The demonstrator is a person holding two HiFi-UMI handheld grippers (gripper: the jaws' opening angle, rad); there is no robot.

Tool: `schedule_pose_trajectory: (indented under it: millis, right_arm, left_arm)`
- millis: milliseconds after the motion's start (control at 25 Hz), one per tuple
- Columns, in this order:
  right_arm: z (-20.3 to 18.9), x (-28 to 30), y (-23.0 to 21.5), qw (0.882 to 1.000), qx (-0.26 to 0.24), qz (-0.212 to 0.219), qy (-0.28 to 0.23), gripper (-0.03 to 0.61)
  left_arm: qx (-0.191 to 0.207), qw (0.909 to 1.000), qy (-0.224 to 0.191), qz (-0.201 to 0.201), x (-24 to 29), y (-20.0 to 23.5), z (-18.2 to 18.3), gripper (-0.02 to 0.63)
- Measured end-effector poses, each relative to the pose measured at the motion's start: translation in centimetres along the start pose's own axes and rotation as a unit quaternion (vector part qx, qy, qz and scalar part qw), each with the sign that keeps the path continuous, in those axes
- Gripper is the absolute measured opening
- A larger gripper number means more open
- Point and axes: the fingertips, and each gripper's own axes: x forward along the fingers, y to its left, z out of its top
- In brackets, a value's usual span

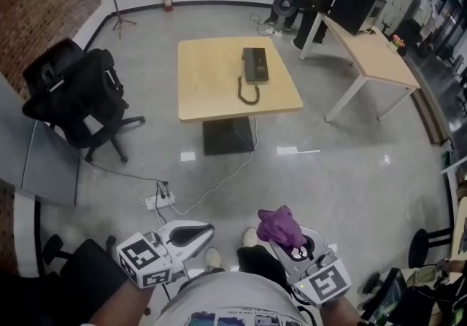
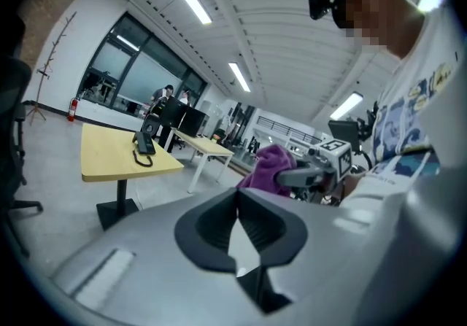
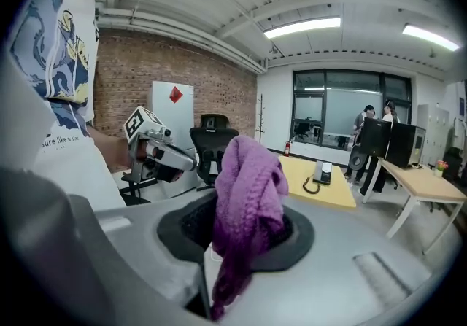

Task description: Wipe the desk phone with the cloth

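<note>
The black desk phone with its coiled cord lies on a square wooden table far ahead across the floor; it also shows small in the left gripper view as the phone and in the right gripper view as the phone. My right gripper is shut on a purple knitted cloth, which bunches up above the jaws as the cloth. My left gripper is shut with nothing in it, held low near my body, left of the right one.
A black office chair stands at the left. A power strip with cables lies on the floor between me and the table. A second long table stands at the right back, with people and dark equipment beyond.
</note>
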Motion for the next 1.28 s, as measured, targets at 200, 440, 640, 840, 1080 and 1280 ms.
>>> schedule_pose_trajectory:
  millis: [200, 440, 640, 840, 1080, 1280]
  right_arm:
    - [0.1, 1.8, -3.1, 1.000, 0.012, 0.003, 0.001, 0.110]
    - [1.0, 5.5, -9.2, 0.999, 0.004, 0.028, -0.016, 0.110]
    - [2.4, 7.5, -14.8, 0.998, -0.006, 0.045, -0.033, 0.110]
    - [2.2, 9.4, -19.7, 0.998, -0.016, 0.044, -0.034, 0.110]
    - [1.8, 12.1, -23.1, 0.999, -0.003, 0.038, -0.019, 0.109]
    - [1.9, 15.4, -26.3, 1.000, 0.004, 0.012, -0.002, 0.110]
  left_arm:
    - [-0.003, 0.9999, 0.008, 0.006, 2.5, 2.1, 1.1, 0.023]
    - [0.001, 0.9994, 0.022, 0.026, 6.8, 6.1, 4.1, 0.029]
    - [-0.008, 0.9988, 0.012, 0.047, 10.5, 9.7, 7.9, 0.048]
    - [-0.006, 0.9982, 0.014, 0.059, 13.9, 12.9, 10.0, 0.054]
    - [-0.020, 0.9981, 0.025, 0.052, 16.6, 17.3, 11.5, 0.060]
    - [-0.047, 0.9980, 0.026, 0.033, 19.0, 23.6, 13.0, 0.071]
